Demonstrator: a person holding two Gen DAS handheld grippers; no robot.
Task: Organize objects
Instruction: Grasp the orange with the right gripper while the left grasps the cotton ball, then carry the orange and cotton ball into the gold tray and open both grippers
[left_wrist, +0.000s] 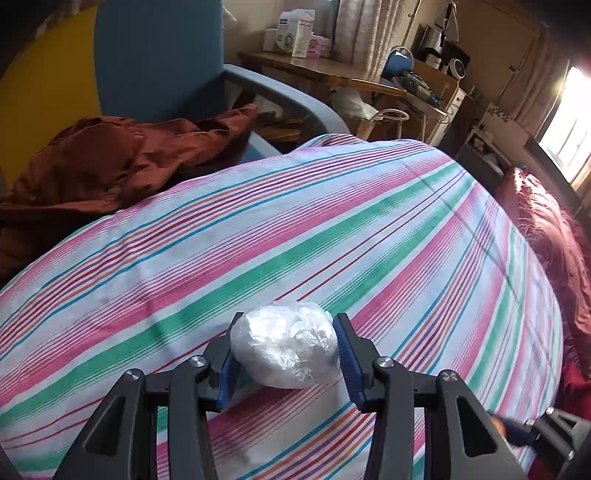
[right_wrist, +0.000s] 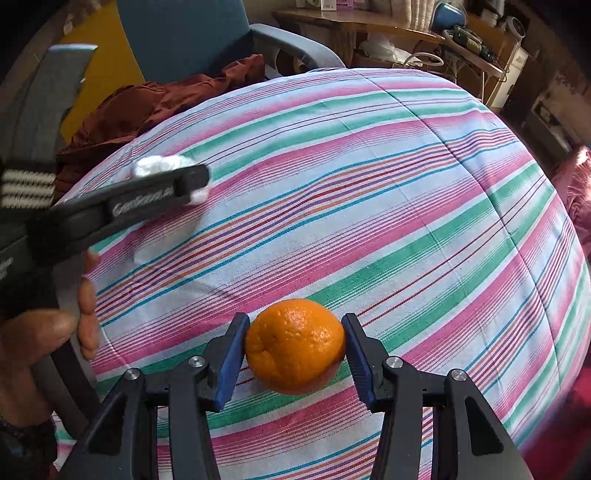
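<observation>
I hold two grippers over a bed covered by a striped sheet (left_wrist: 332, 221) in pink, green and blue. My left gripper (left_wrist: 286, 347) is closed around a crumpled ball of clear plastic wrap (left_wrist: 284, 343), its blue pads touching both sides. My right gripper (right_wrist: 295, 345) clamps an orange (right_wrist: 295, 345) between its blue pads, just above the sheet.

In the right wrist view, the left gripper (right_wrist: 173, 184) reaches in from the left, with the white bundle (right_wrist: 162, 164) showing past its tip, and my hand (right_wrist: 44, 332) grips the handle below.

I judge the orange the riskier item: it is round and smooth, held only at two small contact patches, so a tilt or a loosened squeeze could let it slip and roll off the domed bed. The plastic ball is soft and could squash or slide free. A rust-brown garment (left_wrist: 110, 162) lies on a blue chair (left_wrist: 159, 55) behind the bed; I cannot tell where either thing belongs.
</observation>
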